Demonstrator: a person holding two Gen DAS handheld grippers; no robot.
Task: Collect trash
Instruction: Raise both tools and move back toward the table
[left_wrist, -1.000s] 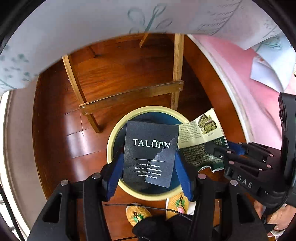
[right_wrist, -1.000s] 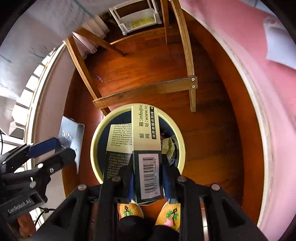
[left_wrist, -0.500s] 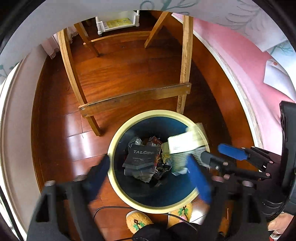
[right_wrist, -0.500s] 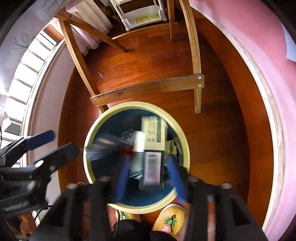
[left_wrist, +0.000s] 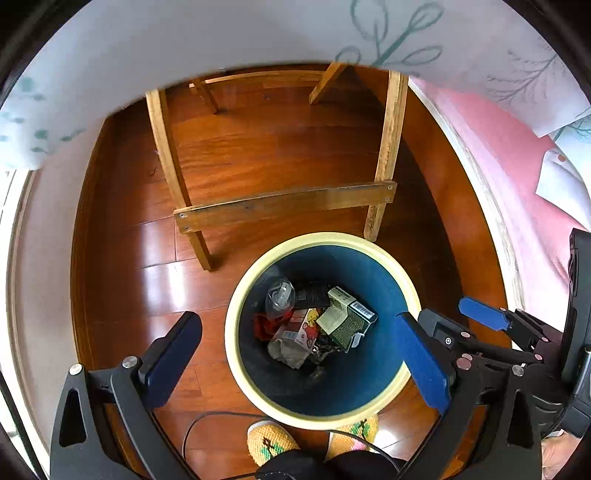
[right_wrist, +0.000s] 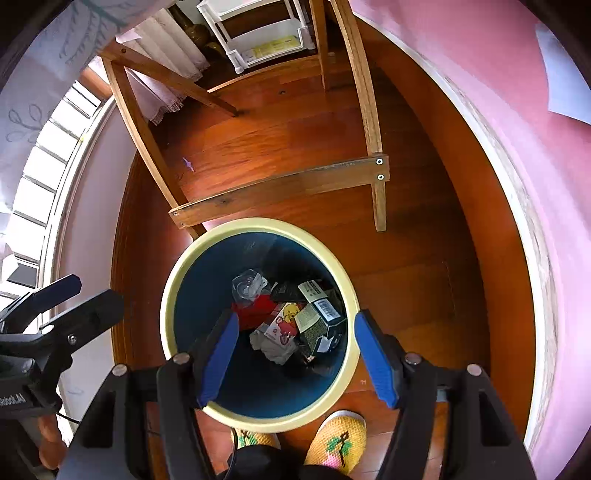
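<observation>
A round bin with a cream rim (left_wrist: 236, 314) and a blue inside stands on the wood floor below both grippers; it also shows in the right wrist view (right_wrist: 166, 317). Trash lies at its bottom: a green-and-white box (left_wrist: 347, 317) (right_wrist: 317, 314), a clear plastic bottle (left_wrist: 279, 295) (right_wrist: 248, 290), a red-and-white carton (left_wrist: 301, 328) (right_wrist: 282, 323) and crumpled paper. My left gripper (left_wrist: 301, 354) is open and empty above the bin. My right gripper (right_wrist: 299, 358) is open and empty above it too.
A wooden table's legs and crossbar (left_wrist: 284, 201) (right_wrist: 280, 184) stand just behind the bin. A pink wall (right_wrist: 517, 110) runs along the right. A white shelf unit (right_wrist: 258, 33) stands further back. The person's knitted yellow slippers (right_wrist: 336, 439) touch the bin's near side.
Both grippers opened. The dark TALOPN packet left the left gripper and the green-and-white box left the right one; both fell into the bin.
</observation>
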